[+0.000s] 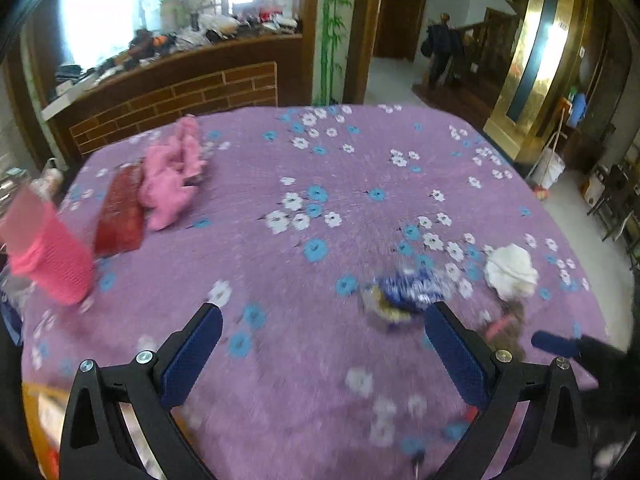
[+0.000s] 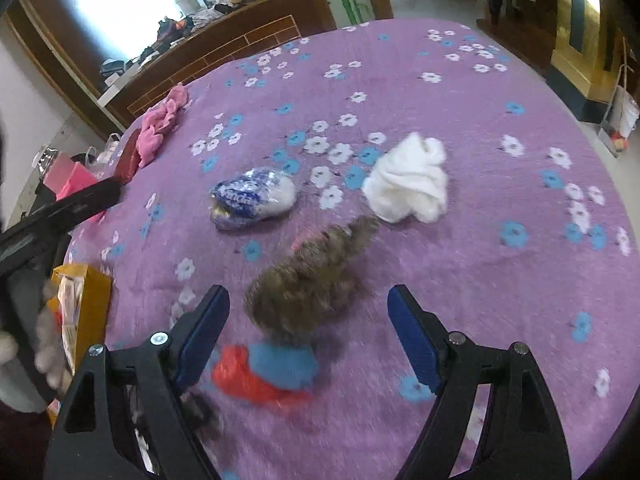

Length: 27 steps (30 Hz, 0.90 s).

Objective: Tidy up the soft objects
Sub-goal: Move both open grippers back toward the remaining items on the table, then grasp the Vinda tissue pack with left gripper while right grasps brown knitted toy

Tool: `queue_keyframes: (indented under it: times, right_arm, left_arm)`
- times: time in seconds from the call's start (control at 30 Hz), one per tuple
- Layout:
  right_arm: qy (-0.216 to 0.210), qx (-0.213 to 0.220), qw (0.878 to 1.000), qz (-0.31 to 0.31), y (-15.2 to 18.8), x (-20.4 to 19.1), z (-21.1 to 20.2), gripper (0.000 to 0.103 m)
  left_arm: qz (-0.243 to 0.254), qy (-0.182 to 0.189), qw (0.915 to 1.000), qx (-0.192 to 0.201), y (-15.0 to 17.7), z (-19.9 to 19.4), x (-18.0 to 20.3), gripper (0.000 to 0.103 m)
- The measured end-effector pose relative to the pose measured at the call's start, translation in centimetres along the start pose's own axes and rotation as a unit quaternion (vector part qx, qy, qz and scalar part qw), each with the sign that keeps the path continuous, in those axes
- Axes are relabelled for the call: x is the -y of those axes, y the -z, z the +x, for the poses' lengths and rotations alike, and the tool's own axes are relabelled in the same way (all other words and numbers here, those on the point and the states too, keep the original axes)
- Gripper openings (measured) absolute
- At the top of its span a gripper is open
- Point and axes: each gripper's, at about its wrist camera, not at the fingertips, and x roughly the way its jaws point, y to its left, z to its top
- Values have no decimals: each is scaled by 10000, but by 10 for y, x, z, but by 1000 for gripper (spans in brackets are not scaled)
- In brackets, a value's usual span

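Observation:
A brown furry plush toy (image 2: 308,276) in blue and red clothes (image 2: 272,372) lies on the purple flowered bedspread (image 2: 480,280), between the fingers of my open right gripper (image 2: 308,300). Beyond it lie a blue-and-white plastic-wrapped soft packet (image 2: 252,198) and a crumpled white cloth (image 2: 412,180). In the left wrist view my left gripper (image 1: 324,316) is open and empty above the bedspread (image 1: 320,184), with the packet (image 1: 404,292) just inside its right finger, the white cloth (image 1: 512,266) and the plush toy (image 1: 506,328) to the right.
A pink fluffy cloth (image 1: 172,172) and a dark red flat item (image 1: 122,212) lie at the far left, next to a pink knitted item (image 1: 52,256). A yellow bag (image 2: 80,304) sits at the bed's left edge. A brick-faced counter (image 1: 180,92) stands behind.

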Motion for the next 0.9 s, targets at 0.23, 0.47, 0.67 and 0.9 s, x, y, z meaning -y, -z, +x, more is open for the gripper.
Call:
queue_keyframes:
  times: [0.23,0.47,0.67,0.9]
  right_arm:
    - [14,-213,9988,-430,9,-9,20,54]
    - [8,-300,9976,-621,17,-7,25,52]
    - [-198,-281,9980,-538,21,0,17,32]
    - [-360,-71,9979,-528,26,-2,-21,32]
  left_arm:
    - [533,-59,9981,-303,-25,156,4,102]
    - [1376,-286,9892,-424,-19,192,50,103]
    - [1305,392,9889,-598,-21,185,56,40]
    - [1175,571,9902,-486,-18,162,51,33]
